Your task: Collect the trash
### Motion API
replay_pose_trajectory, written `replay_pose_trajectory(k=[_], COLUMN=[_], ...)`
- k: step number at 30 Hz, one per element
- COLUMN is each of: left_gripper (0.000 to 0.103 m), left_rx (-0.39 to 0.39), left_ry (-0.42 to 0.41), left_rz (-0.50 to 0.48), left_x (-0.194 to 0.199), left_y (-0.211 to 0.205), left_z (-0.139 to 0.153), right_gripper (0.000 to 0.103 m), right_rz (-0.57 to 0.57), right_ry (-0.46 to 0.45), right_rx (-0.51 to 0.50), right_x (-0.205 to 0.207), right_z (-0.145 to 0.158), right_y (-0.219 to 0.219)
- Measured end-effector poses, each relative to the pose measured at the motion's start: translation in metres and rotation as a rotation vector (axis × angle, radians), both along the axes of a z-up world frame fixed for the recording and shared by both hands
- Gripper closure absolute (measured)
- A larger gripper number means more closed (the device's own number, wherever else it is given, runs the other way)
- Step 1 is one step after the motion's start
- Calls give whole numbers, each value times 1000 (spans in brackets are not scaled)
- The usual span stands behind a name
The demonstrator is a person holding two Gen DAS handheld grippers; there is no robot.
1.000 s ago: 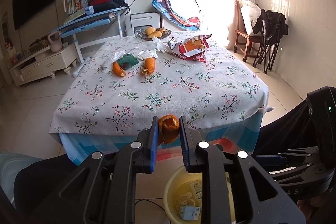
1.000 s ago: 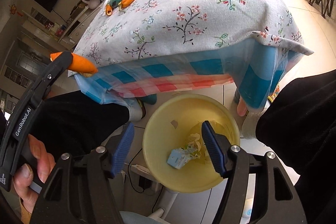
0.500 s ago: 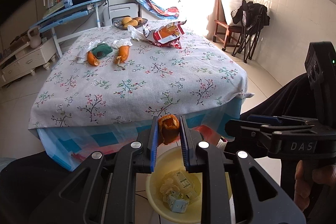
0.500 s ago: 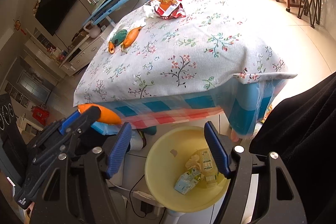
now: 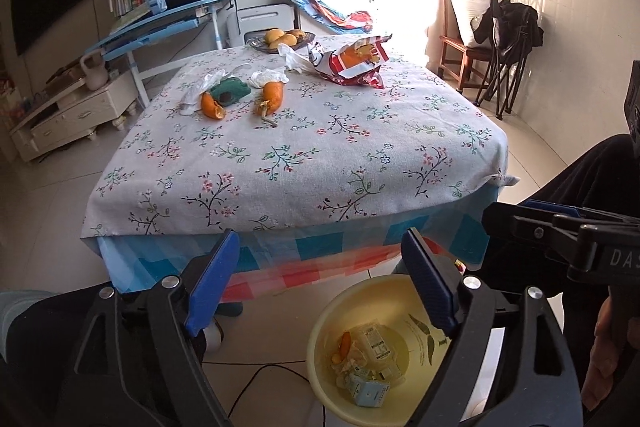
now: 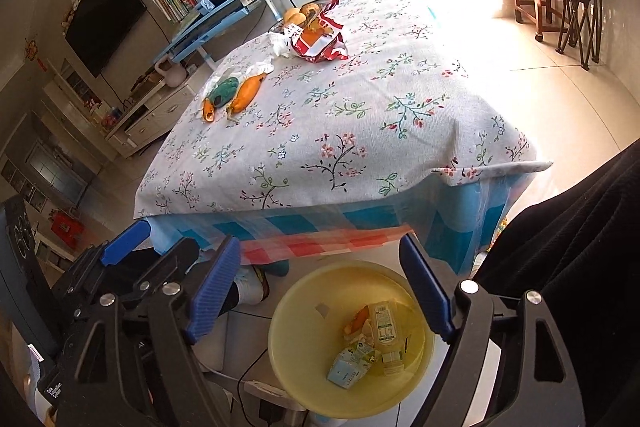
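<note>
My left gripper (image 5: 320,279) hangs over the yellow bin (image 5: 320,323) on the floor; its jaws are opening with nothing between them. An orange peel (image 5: 344,343) lies in the bin beside small cartons (image 5: 366,391). My right gripper (image 6: 322,285) is also above the bin (image 6: 288,315), jaws opening and empty. On the floral table (image 5: 304,163) lie two orange peels (image 5: 212,107) (image 5: 272,97), a green scrap (image 5: 230,93), crumpled tissues (image 5: 266,77) and a red snack bag (image 5: 354,63).
A plate of fruit (image 5: 280,39) stands at the table's far edge. The tablecloth (image 6: 360,227) overhangs just beyond the bin. A person's dark trouser legs (image 6: 568,267) flank the bin. A black cable (image 5: 260,375) runs over the floor tiles. A wooden chair (image 5: 468,55) is far right.
The left jaws sprang open and the orange peel they held dropped into the yellow bin. The right jaws widened, and that gripper tilted up to show more of the table.
</note>
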State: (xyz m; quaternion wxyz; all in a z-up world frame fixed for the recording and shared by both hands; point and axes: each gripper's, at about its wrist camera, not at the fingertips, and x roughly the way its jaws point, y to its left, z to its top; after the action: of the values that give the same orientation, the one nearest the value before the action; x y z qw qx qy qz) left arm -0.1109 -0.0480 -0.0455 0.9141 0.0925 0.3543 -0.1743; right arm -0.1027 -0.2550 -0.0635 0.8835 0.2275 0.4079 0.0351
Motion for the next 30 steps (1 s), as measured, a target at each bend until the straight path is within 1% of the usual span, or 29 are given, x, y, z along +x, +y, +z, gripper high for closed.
replay_pose_trajectory(k=[4, 6, 9, 14, 20, 30], left_gripper=[18, 14, 11, 9, 9, 8], left_rx=[1, 17, 32, 21, 14, 26], left_ry=[-19, -31, -39, -36, -21, -15], left_rz=[60, 93, 135, 183, 213, 221], left_x=[5, 7, 10, 15, 19, 21], left_y=[9, 11, 16, 24, 31, 31], left_z=[2, 3, 2, 2, 0, -3], right_gripper=[23, 22, 21, 20, 19, 19], right_rz=[-2, -1, 2, 7, 10, 19], right_ry=[4, 8, 12, 12, 17, 21], right_rx=[0, 0, -6, -14, -19, -25], right_x=[1, 1, 1, 1, 2, 3], right_z=[-1, -2, -2, -2, -3, -4], right_y=[-1, -1, 0, 3, 4, 6])
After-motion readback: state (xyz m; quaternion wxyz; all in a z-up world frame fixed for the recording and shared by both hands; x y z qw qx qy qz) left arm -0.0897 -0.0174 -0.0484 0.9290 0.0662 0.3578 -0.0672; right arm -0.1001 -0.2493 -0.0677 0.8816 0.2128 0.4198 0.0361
